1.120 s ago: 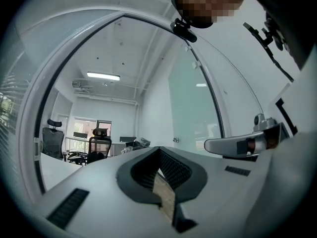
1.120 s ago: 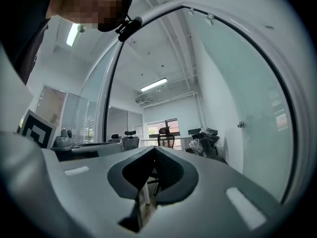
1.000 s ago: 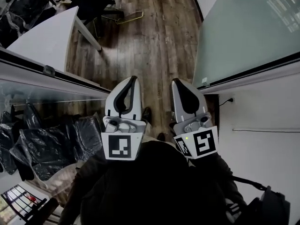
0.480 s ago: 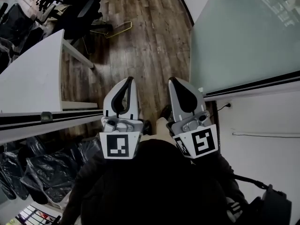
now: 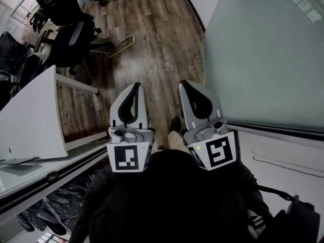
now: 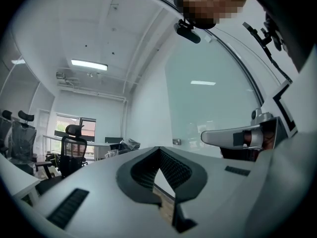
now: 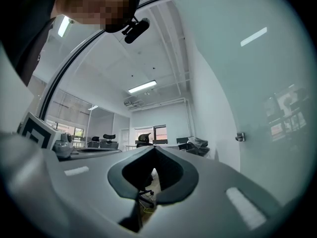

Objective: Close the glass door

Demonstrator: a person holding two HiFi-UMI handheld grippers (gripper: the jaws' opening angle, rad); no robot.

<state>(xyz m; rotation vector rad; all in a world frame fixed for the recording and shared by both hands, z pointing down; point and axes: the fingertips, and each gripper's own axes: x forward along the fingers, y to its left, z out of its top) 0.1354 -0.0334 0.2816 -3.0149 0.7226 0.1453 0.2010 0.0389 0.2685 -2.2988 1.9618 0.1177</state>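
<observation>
We've got the tall frosted pale-green glass door (image 5: 263, 54) upright along our right, a dark strip (image 5: 276, 129) edging its near side. A small metal fitting (image 7: 240, 137) sits on its face. Open or shut, we can't tell.

1. We saw a white desk (image 5: 30, 120) standing on a wooden floor (image 5: 157, 65).
2. Just beyond the desk stood a black office chair (image 5: 71, 39).
3. Beyond the desk, farther right, lay a yellow wire frame (image 5: 120, 47).

Glass door (image 5: 263, 59) stands right, desk (image 5: 30, 115) left, chairs (image 5: 71, 37) beyond.
</observation>
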